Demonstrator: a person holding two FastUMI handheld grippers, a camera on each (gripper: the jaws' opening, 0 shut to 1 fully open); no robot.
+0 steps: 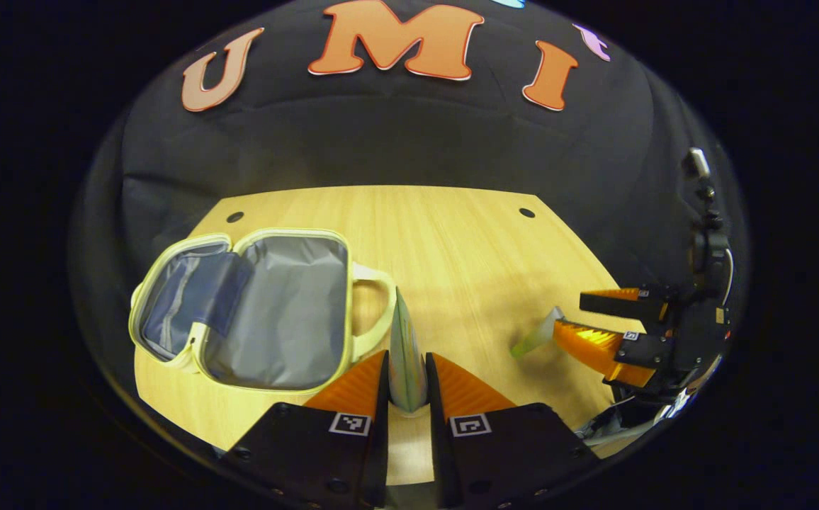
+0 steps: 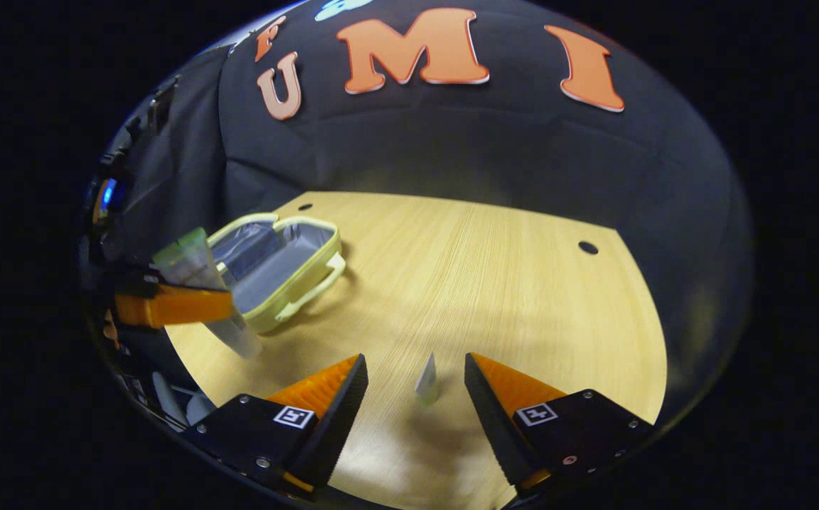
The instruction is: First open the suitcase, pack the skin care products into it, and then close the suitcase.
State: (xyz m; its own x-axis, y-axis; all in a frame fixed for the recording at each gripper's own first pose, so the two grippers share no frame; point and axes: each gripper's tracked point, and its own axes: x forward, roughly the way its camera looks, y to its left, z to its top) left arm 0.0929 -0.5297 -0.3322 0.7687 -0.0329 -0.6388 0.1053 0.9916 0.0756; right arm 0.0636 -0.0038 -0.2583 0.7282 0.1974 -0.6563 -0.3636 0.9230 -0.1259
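So the suitcase (image 1: 253, 308) is really a small pale-yellow zip case with a grey lining, and it's lying flat and wide open on the left side of the wooden worktop (image 1: 466, 241), handle pointing toward the middle. Nothing visible inside it that I can make out.

The left gripper (image 1: 407, 375) is clamped on a skin care tube (image 1: 407, 354), both fingers pressing its sides, tube standing upright just beside the case's handle. From the right gripper view you can see that same tube (image 2: 204, 290) held up off the worktop, tilted, green cap at the top, right in front of the open case (image 2: 278, 265).

The right gripper (image 2: 415, 386) is spread wide with a second small tube (image 2: 427, 379) between its fingers, not touching either one. That tube (image 1: 537, 333) has a green cap and lies on the worktop, well apart from the case.
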